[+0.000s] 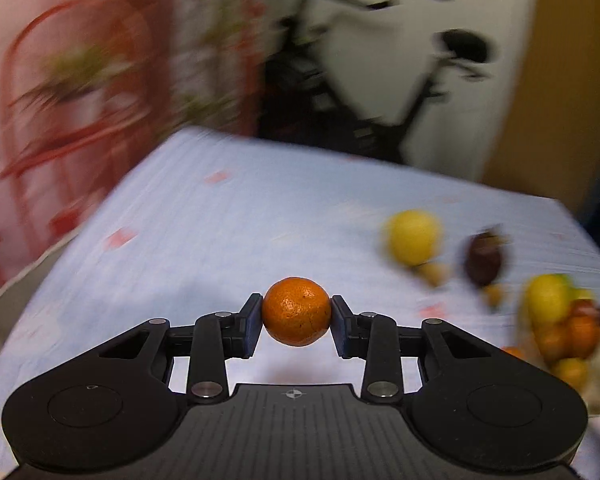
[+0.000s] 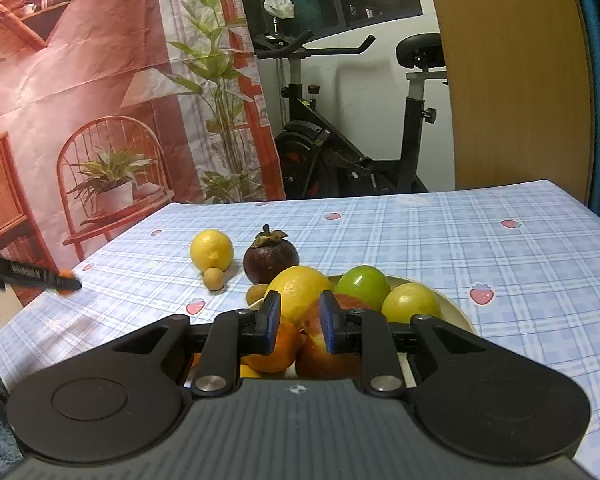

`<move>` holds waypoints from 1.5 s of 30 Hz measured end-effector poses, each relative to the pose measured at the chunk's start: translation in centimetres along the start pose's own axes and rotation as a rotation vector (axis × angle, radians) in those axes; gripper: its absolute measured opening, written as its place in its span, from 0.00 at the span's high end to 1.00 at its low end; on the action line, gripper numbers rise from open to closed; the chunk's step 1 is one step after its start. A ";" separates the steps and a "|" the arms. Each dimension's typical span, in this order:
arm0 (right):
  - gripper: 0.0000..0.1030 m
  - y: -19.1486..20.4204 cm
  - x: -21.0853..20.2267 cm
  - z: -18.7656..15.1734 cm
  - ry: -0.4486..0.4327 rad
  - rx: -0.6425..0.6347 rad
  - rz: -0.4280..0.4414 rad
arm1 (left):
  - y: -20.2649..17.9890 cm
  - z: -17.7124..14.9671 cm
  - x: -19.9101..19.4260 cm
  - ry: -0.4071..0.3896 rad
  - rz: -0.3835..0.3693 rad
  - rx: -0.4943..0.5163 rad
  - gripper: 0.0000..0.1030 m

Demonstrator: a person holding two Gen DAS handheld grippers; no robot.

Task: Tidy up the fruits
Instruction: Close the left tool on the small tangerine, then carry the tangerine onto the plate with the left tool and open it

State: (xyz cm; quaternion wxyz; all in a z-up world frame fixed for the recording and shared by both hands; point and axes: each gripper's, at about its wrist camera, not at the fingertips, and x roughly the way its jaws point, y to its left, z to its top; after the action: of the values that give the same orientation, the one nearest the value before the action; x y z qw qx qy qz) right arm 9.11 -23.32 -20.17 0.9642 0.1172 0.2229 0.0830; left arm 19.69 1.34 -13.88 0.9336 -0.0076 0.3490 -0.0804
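left hand-held gripper (image 1: 296, 320): jaws closed onto a small orange mandarin (image 1: 296, 311), one pad pressed to each side of it. the fruit is clear of the surface (image 1: 204, 232), held above the pale blue checked cloth. the left wrist view is smeared with motion blur except for the tool and the fruit. in the right wrist view this same tool appears at the far left edge as a dark bar with an orange blur at its tip.

right hand-held gripper (image 2: 300, 320): jaws drawn in as far as they go, with a narrow gap between the blue pads and nothing clamped in it. it hangs just over the near side of the bowl (image 2: 456, 312), fruit visible behind and below the pads.

bowl contents: a large yellow citrus (image 2: 300, 292), a green fruit (image 2: 364, 286), a yellow-green fruit (image 2: 412, 304), an orange (image 2: 272, 352) and a reddish fruit (image 2: 328, 356), heaped and touching.

loose on the surface beyond the bowl: a lemon (image 2: 212, 250), a dark mangosteen (image 2: 270, 260) just to its right, one small tan round fruit (image 2: 213, 279) touching the lemon's base, and another (image 2: 257, 293) beside the bowl rim.

background: printed curtain (image 2: 100, 80) and exercise bike (image 2: 340, 140).
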 end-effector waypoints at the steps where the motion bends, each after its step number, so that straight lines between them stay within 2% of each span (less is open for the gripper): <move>1: 0.77 0.0 -0.1 0.0 -0.001 -0.003 -0.007 | -1.4 0.5 -0.1 -0.011 -0.040 0.028 0.63; 6: 0.76 -0.4 -0.6 0.1 -0.029 -0.002 -0.060 | -9.9 2.4 0.6 -0.025 -0.268 0.180 0.63; 9: 0.76 -1.3 -1.0 0.2 -0.043 0.025 -0.103 | -14.2 2.6 1.3 -0.026 -0.361 0.260 0.63; 11: 0.76 -2.0 -1.2 0.2 -0.050 0.046 -0.132 | -16.9 2.4 1.9 -0.028 -0.396 0.324 0.63; 15: 0.76 -3.6 -1.6 0.2 -0.058 0.093 -0.192 | -20.5 2.1 3.3 0.010 -0.460 0.368 0.63; 19: 0.75 -5.4 -2.0 -0.1 -0.058 0.150 -0.268 | -23.3 1.9 4.2 0.022 -0.497 0.436 0.63; 25: 0.75 -7.4 -2.4 -0.4 -0.054 0.232 -0.335 | -26.8 1.2 5.4 0.058 -0.589 0.545 0.63; 28: 0.75 -8.1 -2.6 -0.7 -0.050 0.252 -0.344 | -27.7 -0.2 6.1 0.082 -0.598 0.606 0.63; 33: 0.74 -8.9 -2.4 -1.1 -0.033 0.283 -0.363 | -28.7 -1.0 7.5 0.089 -0.571 0.671 0.63; 45: 0.74 -9.3 -1.8 -1.5 -0.004 0.296 -0.373 | -28.8 -0.9 8.1 0.081 -0.548 0.708 0.62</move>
State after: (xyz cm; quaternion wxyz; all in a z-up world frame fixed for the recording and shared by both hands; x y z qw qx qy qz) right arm 7.88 -32.32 -23.15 0.9356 0.2141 0.2484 -0.1306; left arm 20.90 -28.34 -17.81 0.8085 0.2233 0.3214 -0.4395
